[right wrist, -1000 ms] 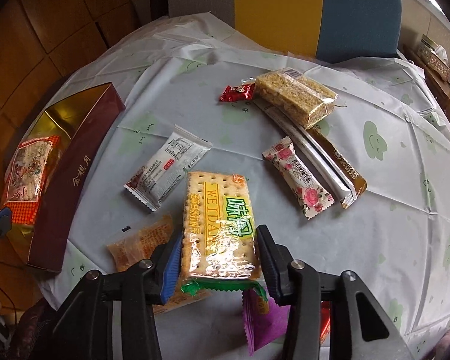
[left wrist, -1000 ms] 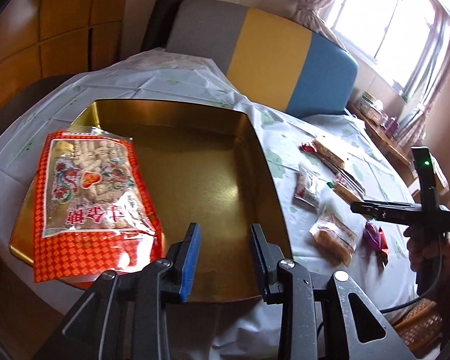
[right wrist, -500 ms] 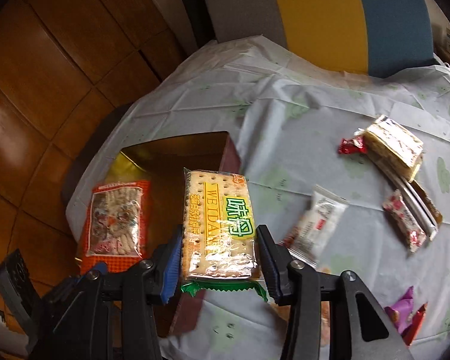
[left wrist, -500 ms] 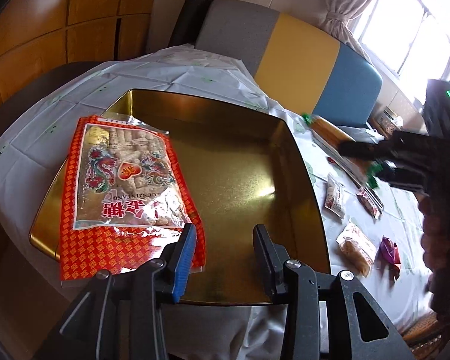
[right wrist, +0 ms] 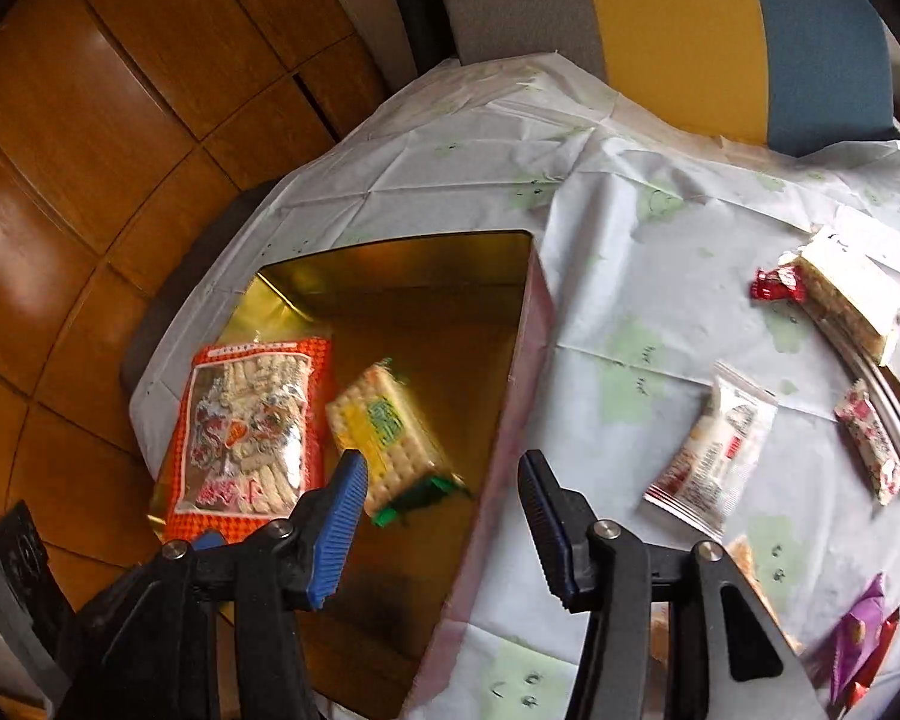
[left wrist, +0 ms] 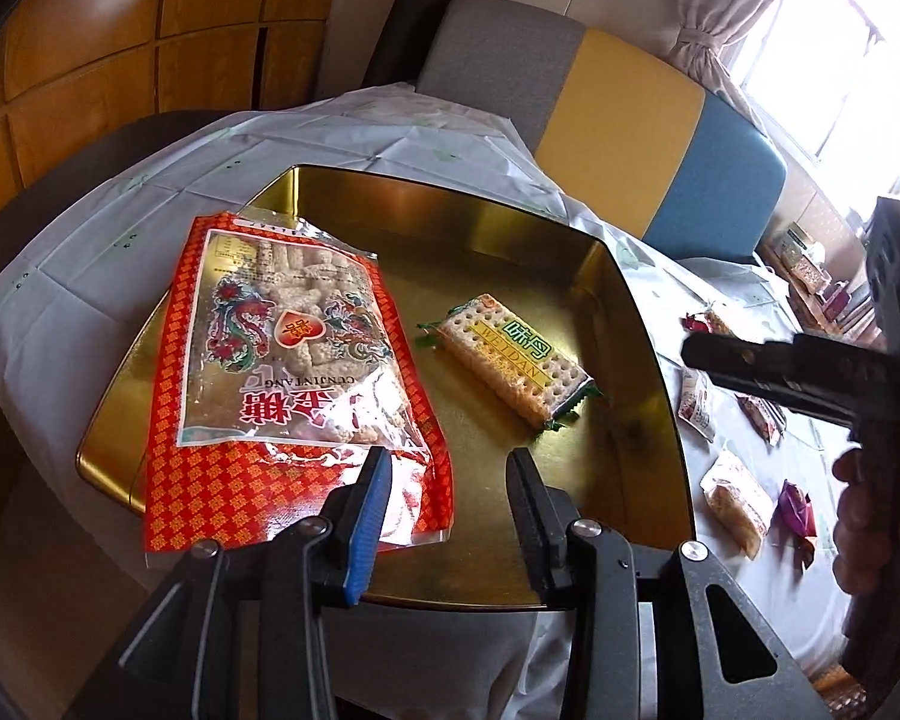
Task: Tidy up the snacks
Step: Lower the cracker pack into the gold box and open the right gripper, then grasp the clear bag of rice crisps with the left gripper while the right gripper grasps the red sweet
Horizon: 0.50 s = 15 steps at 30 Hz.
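A gold tin box sits on the table's left side. Inside it lie a large red snack bag and a yellow-green cracker pack. My left gripper is open and empty at the box's near edge. My right gripper is open and empty above the box's right wall; its body also shows at the right of the left wrist view. Several loose snacks lie on the cloth: a white sachet, a floral bar, a rice cake pack, a red candy.
A purple wrapper and an orange snack pack lie near the table's front right. A grey, yellow and blue chair back stands behind the table. Wooden wall panels are to the left. A white patterned tablecloth covers the table.
My right gripper carried the cracker pack from the table over the box and let it go; the pack now lies in the box. The left gripper stayed open near the box.
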### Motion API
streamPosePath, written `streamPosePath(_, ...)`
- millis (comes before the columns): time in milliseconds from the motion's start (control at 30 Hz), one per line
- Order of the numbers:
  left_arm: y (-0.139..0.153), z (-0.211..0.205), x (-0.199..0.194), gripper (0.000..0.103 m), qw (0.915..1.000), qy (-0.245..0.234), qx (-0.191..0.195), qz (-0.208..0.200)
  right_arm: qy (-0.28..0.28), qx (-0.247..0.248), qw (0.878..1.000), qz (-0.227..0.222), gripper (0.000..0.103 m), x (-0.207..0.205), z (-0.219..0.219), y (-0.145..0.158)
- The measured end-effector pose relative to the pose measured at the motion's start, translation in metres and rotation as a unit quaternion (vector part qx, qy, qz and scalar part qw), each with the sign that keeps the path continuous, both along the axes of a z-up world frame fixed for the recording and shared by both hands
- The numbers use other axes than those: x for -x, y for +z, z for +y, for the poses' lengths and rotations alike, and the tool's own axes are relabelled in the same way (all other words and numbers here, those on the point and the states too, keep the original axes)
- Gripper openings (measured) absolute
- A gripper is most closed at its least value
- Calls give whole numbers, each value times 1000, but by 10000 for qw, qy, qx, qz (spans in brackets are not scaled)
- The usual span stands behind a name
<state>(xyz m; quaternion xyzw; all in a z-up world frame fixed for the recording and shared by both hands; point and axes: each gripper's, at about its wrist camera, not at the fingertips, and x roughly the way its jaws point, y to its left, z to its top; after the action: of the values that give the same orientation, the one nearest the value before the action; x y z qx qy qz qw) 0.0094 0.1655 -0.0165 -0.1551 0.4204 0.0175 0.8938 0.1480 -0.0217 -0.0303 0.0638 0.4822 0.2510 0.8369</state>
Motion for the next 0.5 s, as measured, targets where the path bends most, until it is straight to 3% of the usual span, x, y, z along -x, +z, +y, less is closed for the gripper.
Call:
streamPosePath(300,5,-16,-1,40,9996,-256,-86,-12,-49,494,9975,-511,53,37,-45,-1)
streamPosePath(500,14,-41,-9,40,9982,-602,-63,3,-256,1017,9926,-614,56,56,-96,-1)
